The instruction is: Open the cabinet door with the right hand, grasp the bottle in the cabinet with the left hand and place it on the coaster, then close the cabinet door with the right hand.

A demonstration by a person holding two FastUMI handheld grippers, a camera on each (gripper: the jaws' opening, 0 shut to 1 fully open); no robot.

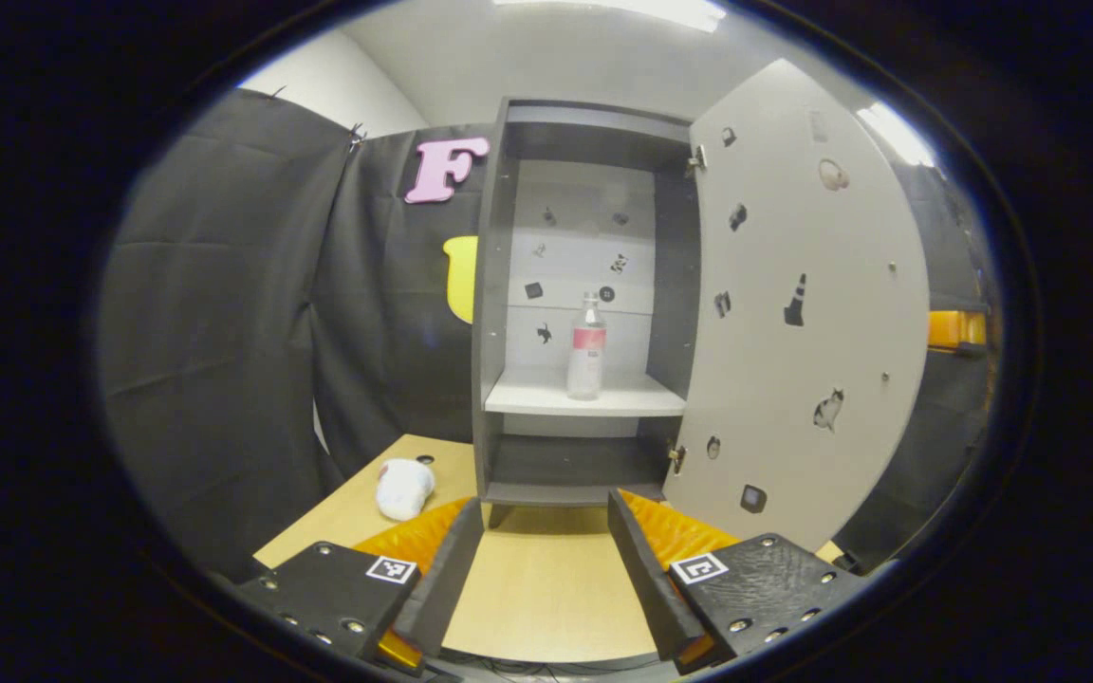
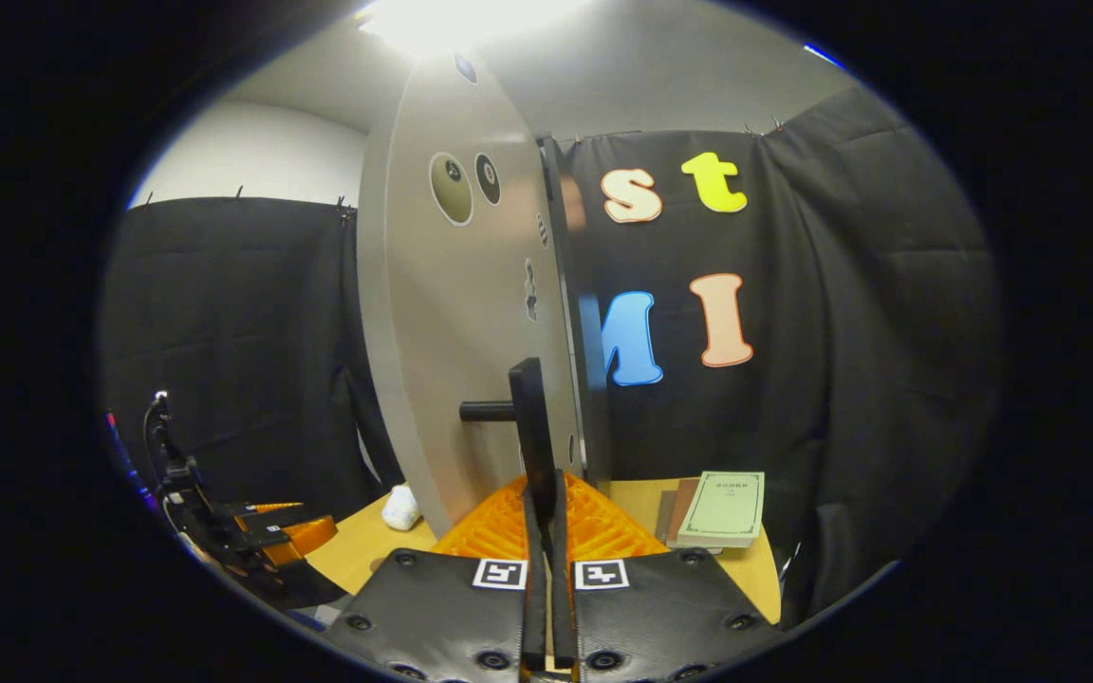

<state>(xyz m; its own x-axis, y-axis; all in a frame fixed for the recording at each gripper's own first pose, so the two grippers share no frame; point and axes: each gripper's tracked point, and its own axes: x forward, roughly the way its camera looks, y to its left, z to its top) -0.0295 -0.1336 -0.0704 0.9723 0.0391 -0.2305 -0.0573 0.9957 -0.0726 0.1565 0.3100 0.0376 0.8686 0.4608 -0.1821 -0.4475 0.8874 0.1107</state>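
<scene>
Door [image 1: 798, 304] ajar — bottle [image 1: 586, 346] unobstructed

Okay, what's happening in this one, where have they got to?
A person works a gripper in each hand. The right gripper is shut on the door handle, and the cabinet door stands wide open. The bottle is upright on the cabinet shelf, untouched. The left gripper has its fingers open, facing the bottle from out over the table.

Small stickers [image 1: 796, 301] on the open cabinet door [image 1: 793, 379] too tiny to identify, book [image 2: 723, 507] cover text illegible
</scene>
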